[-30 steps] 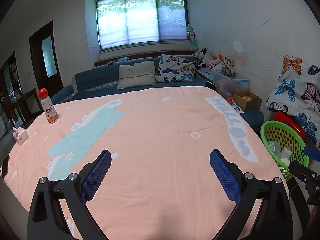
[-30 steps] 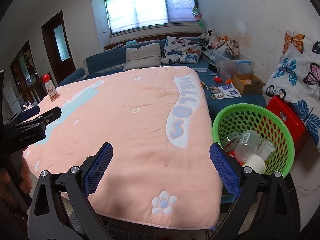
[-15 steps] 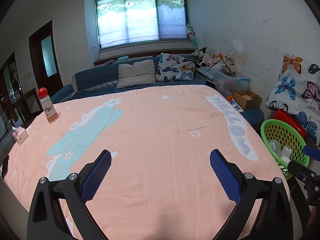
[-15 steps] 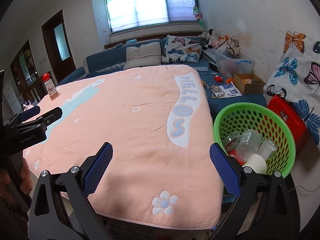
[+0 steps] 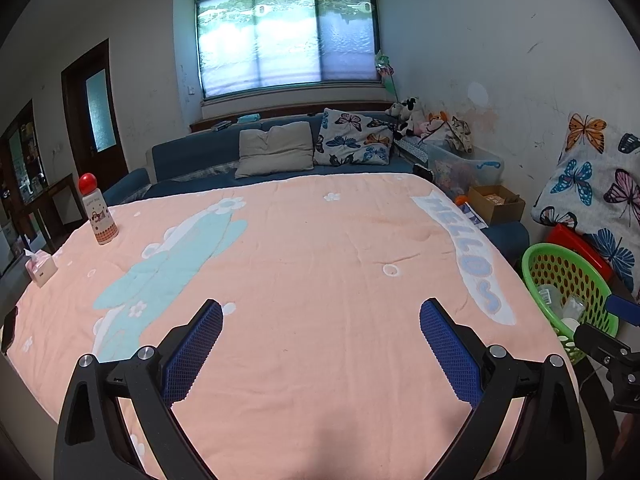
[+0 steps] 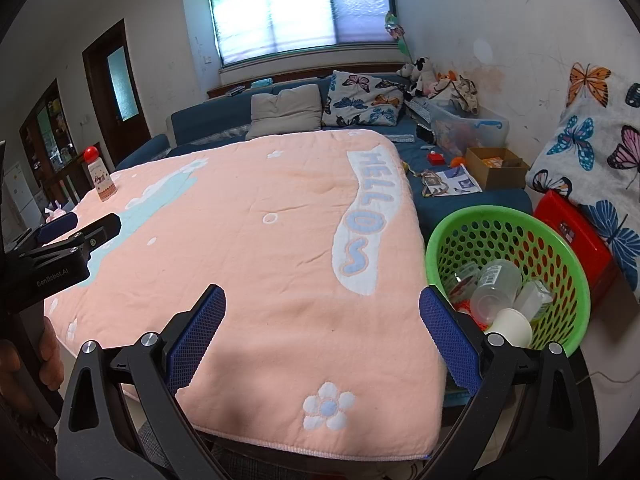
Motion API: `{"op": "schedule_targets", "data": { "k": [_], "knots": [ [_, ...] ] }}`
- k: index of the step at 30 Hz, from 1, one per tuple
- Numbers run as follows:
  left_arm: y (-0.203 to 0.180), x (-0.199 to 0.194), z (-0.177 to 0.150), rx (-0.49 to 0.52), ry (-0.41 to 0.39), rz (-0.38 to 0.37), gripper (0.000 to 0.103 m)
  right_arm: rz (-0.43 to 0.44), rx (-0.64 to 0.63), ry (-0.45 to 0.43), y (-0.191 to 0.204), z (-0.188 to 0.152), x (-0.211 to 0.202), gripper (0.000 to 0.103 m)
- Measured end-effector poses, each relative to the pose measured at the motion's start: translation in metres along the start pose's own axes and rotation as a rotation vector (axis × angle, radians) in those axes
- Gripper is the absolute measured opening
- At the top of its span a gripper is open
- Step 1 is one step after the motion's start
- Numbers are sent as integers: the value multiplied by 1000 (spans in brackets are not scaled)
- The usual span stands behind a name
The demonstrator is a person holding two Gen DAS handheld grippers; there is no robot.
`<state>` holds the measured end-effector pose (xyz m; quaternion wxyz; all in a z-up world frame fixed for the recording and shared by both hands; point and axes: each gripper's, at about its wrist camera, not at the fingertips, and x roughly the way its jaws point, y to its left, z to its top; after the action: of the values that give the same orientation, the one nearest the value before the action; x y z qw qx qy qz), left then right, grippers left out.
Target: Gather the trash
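— Where is the trash sitting?

— In the green basket (image 6: 560,248) beside the pink blanket (image 6: 260,248) — bottles and a cup.

— And the left gripper (image 5: 320,344) and right gripper (image 6: 322,332)?

— Both are hanging wide apart, empty. I think they should be checking the blanket slowly for missed bits.

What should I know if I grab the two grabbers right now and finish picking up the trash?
Left gripper: open, empty, above the pink blanket.
Right gripper: open, empty, near the blanket's corner beside the green basket.
Done: a clear bottle, a white cup and other bits lie in the basket.
Left: on the blanket only a red-capped bottle and a tissue box show; neither is clearly trash.
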<state>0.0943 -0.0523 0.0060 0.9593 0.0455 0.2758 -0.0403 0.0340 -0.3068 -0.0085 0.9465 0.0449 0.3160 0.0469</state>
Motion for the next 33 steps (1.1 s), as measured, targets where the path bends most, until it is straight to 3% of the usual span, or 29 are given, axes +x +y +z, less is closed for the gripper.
{"op": "schedule_targets", "data": {
  "k": [33],
  "knots": [
    [-1,0,3,-6,-4,9,96,7,0,0,0,-2,2,97]
  ]
}}
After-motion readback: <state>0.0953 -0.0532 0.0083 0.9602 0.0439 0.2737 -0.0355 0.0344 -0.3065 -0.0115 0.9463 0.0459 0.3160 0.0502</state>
